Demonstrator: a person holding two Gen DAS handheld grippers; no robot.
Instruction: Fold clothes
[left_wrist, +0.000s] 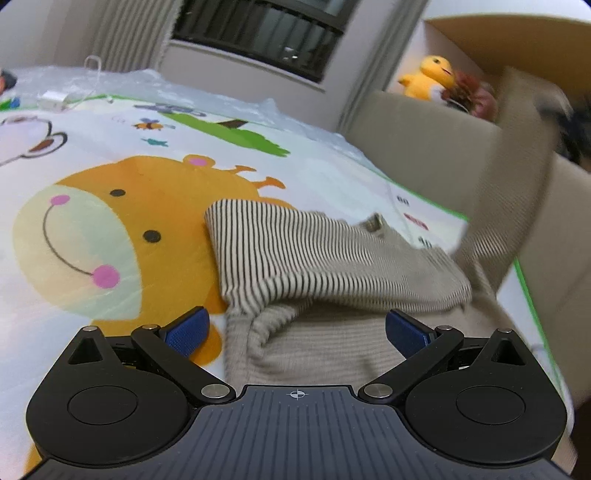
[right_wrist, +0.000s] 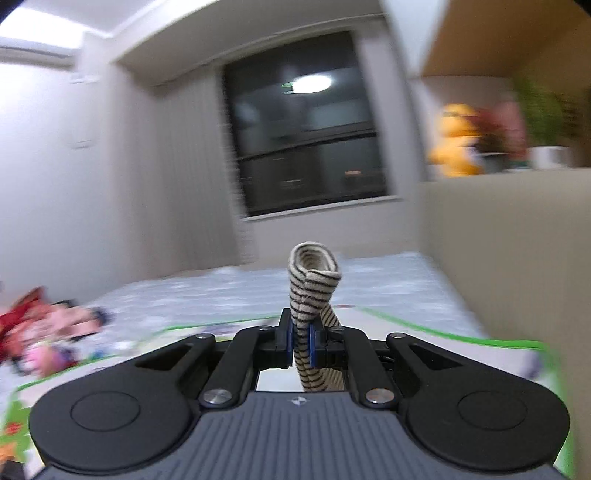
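Note:
A beige sweater (left_wrist: 325, 332) with black-and-cream striped sleeves lies on a cartoon play mat (left_wrist: 110, 229). One striped sleeve (left_wrist: 280, 251) is folded across its body. My left gripper (left_wrist: 295, 328) hovers open just above the sweater's near edge, its blue pads (left_wrist: 190, 330) on either side of the fabric and holding nothing. At the right of the left wrist view a blurred sleeve (left_wrist: 513, 173) rises off the mat. In the right wrist view my right gripper (right_wrist: 303, 341) is shut on a striped cuff (right_wrist: 314, 284), which sticks up between the fingers.
A beige headboard or wall ledge (left_wrist: 424, 140) runs along the right with a yellow plush toy (left_wrist: 424, 77) on it. A white charger and cable (left_wrist: 55, 99) lie at the mat's far left. Red and pink clothing (right_wrist: 44, 332) lies at the left of the bed.

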